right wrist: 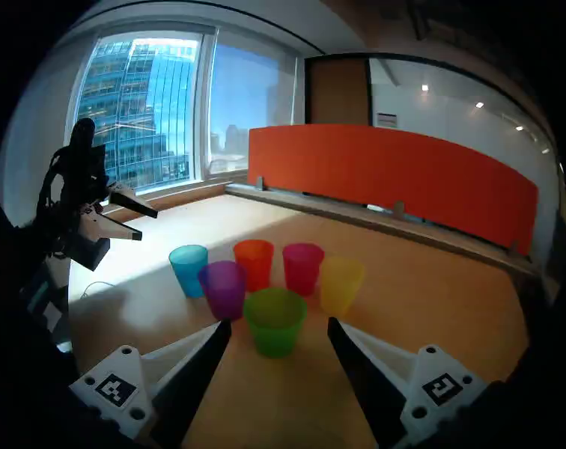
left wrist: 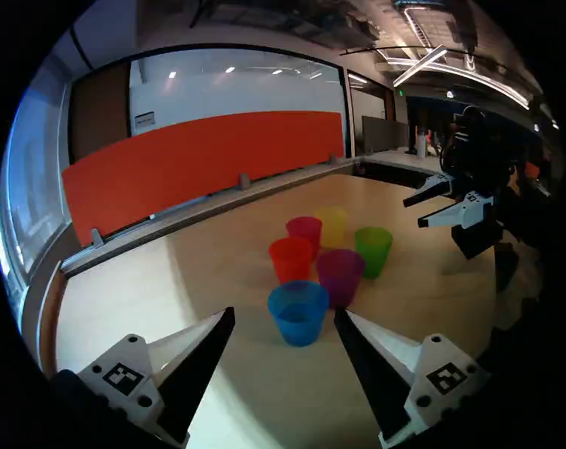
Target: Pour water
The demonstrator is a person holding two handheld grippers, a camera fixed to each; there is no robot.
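The left gripper (left wrist: pixel 283 311) hangs low over the wooden desk (left wrist: pixel 433 299), its fingers spread apart and empty. The blue cup (left wrist: pixel 298 314) stands just ahead, between the fingertips. Across the desk, the right gripper (right wrist: pixel 278 322) faces the green cup (right wrist: pixel 274 320), its fingers also apart and holding nothing. The purple cup (right wrist: pixel 224 288), red cup (right wrist: pixel 254 262), pink cup (right wrist: pixel 302 267) and yellow cup (right wrist: pixel 341 284) stand upright, bunched between those two. An orange partition (right wrist: pixel 403 168) lines the desk's edge.
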